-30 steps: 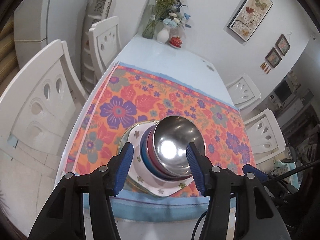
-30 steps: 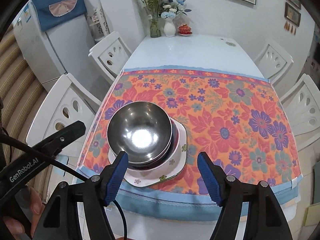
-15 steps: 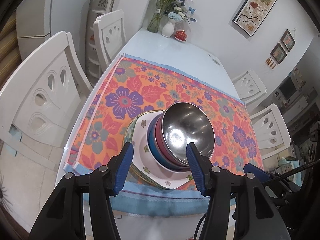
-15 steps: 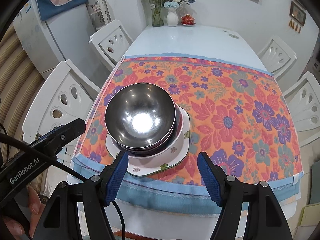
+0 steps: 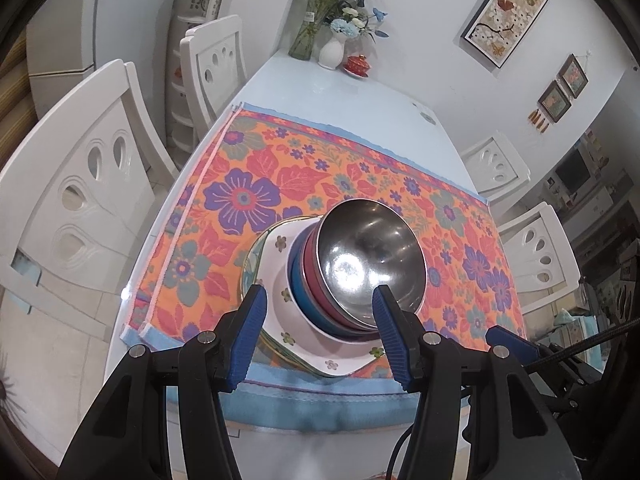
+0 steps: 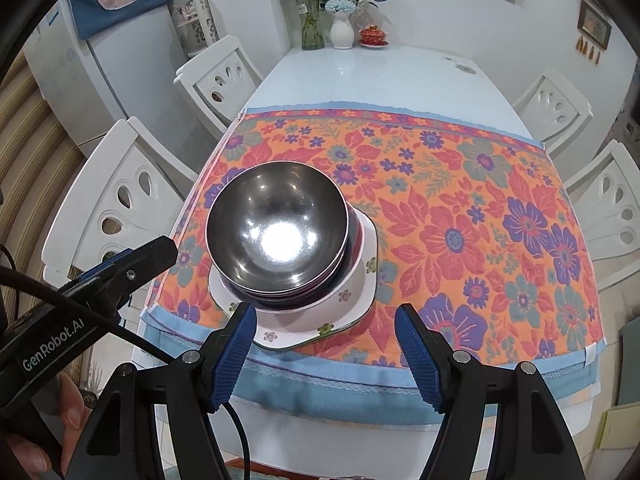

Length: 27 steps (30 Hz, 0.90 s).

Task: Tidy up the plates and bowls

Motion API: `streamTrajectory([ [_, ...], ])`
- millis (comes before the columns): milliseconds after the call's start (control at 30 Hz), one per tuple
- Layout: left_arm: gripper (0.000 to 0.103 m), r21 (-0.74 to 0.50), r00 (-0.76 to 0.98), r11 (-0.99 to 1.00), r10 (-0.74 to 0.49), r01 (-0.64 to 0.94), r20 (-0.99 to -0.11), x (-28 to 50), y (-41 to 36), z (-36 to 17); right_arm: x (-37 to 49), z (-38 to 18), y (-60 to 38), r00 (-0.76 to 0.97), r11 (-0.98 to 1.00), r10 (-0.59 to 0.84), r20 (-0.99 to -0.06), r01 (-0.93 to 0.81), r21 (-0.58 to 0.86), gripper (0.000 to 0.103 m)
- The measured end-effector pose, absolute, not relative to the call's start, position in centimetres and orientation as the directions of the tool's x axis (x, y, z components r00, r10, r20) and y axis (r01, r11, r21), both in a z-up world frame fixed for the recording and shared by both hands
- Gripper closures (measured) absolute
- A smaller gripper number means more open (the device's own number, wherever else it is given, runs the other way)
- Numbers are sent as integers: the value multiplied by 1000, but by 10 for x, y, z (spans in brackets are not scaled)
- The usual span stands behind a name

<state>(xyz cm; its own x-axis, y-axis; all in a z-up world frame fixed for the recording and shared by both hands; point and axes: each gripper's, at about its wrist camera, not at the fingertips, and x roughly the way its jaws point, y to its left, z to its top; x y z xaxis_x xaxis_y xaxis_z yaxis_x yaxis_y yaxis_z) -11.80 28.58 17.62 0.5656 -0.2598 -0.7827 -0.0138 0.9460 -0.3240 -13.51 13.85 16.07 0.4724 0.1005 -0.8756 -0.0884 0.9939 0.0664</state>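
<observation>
Lower centre: steel bowl (image 5: 370, 260) tops nested bowls on floral plate (image 6: 320, 320); rigid, slick, likely light, best gripped at rim. Left gripper (image 5: 318, 334) and right gripper (image 6: 324, 346) both released, empty.

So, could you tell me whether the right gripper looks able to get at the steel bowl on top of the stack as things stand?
Probably yes. The right gripper is open and empty, and the steel bowl sits uncovered on top, ahead and to its left. The left gripper hovers close by.

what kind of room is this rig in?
Most likely a home dining room: a long white table with a floral cloth, white dining chairs around it, flower vases at the far end, a fridge nearby.
</observation>
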Motion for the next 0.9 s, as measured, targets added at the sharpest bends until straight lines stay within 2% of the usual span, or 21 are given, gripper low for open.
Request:
streamTrajectory([
  [900, 50, -296, 530, 955, -241, -20, -813, -109, 276, 166, -124, 151, 133, 439, 994, 101, -893, -80, 73, 34],
])
